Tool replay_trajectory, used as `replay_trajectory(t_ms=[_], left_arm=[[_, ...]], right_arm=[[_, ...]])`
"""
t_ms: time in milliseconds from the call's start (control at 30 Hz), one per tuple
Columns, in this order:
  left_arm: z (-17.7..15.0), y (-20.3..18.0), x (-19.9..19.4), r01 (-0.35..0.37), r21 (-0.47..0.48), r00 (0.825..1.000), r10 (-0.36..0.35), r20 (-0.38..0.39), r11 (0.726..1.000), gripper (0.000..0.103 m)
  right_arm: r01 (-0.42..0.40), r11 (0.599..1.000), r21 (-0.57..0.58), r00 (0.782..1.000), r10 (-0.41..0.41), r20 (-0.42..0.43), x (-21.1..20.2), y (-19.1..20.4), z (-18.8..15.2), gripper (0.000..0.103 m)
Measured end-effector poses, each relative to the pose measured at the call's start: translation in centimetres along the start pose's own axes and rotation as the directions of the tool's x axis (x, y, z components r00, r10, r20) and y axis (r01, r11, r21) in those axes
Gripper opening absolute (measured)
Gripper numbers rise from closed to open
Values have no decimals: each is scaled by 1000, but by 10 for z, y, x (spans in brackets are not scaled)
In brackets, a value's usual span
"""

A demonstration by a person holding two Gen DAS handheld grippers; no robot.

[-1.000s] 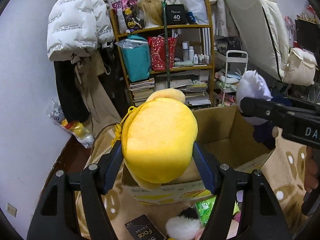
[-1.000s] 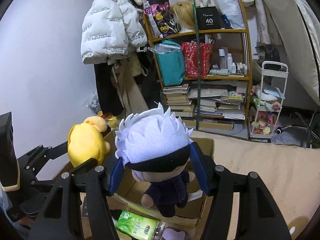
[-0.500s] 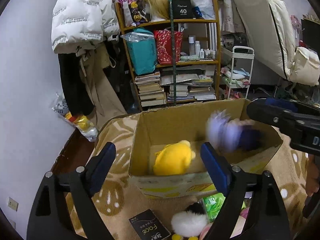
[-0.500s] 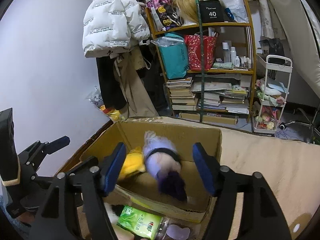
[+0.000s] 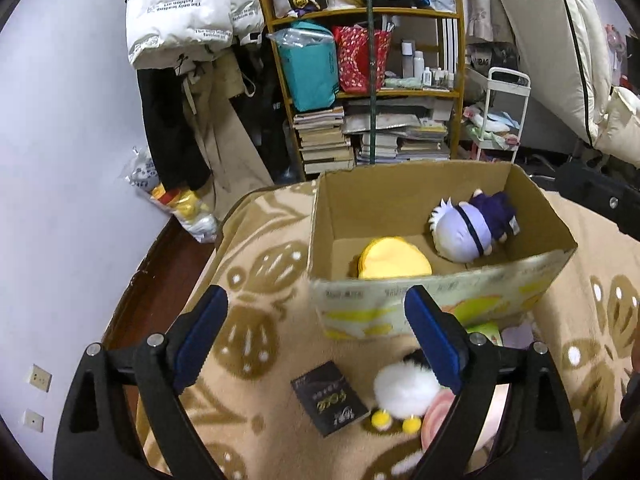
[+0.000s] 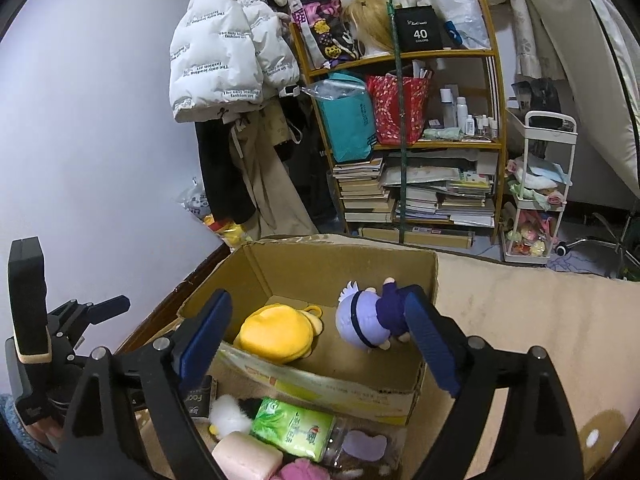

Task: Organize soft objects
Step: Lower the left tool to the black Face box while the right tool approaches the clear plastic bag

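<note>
An open cardboard box (image 5: 400,200) (image 6: 332,376) stands on a patterned brown blanket. Inside lie a yellow plush (image 5: 394,262) (image 6: 278,334) on the left and a white-haired doll in dark blue clothes (image 5: 470,226) (image 6: 372,316) on the right. My left gripper (image 5: 316,332) is open and empty in front of the box's near left corner. My right gripper (image 6: 318,334) is open and empty above the box's near wall. More soft things lie in front of the box: a white fluffy toy (image 5: 402,390) (image 6: 228,416), a pink plush (image 6: 298,472), a cream foam block (image 6: 246,460).
A green tissue pack (image 6: 294,426) and a black booklet (image 5: 330,402) lie before the box. A wooden shelf (image 5: 372,92) with books and bags stands behind, coats (image 5: 188,12) hang at its left, a white cart (image 6: 540,184) at its right.
Both grippers opened and let go: the yellow plush and the doll dropped into the box and came to rest there. Both grippers have since drawn back from the box.
</note>
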State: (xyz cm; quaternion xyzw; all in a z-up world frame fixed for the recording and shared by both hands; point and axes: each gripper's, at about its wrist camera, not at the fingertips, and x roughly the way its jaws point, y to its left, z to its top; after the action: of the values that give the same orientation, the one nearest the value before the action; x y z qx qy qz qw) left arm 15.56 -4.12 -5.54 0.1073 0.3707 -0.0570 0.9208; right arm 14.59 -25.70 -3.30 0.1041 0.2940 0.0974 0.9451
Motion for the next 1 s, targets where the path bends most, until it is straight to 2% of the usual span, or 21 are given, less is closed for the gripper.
replay_trajectory(t_ms=[300,433,633,733,1000], left_arm=[[-13,9,-23,-26,-14,999,26,-25,1000,89],[-18,15,-28,-45,-19,998,45,-48,999,89],[-28,28,-32,-58,-74,996,53,-74,996,89],[-31,28,-33,-91,-69,993,85,-81,993,89],[-37,28,-26,-78,-65,991,70,-117,995,89]], right_arm=[[22,1000,18,1000,-21,-18,-21,-1,-13,93],[41,999,33,998,-39,-52,-25,-3,-22,93],[76,997,32,991,-72,-114,-24,-1,-38,93],[83,996,28,986,-78,-148,-23,-3,-47,93],[116,991,61,971,-100,-216,-19,-17,-62,93]])
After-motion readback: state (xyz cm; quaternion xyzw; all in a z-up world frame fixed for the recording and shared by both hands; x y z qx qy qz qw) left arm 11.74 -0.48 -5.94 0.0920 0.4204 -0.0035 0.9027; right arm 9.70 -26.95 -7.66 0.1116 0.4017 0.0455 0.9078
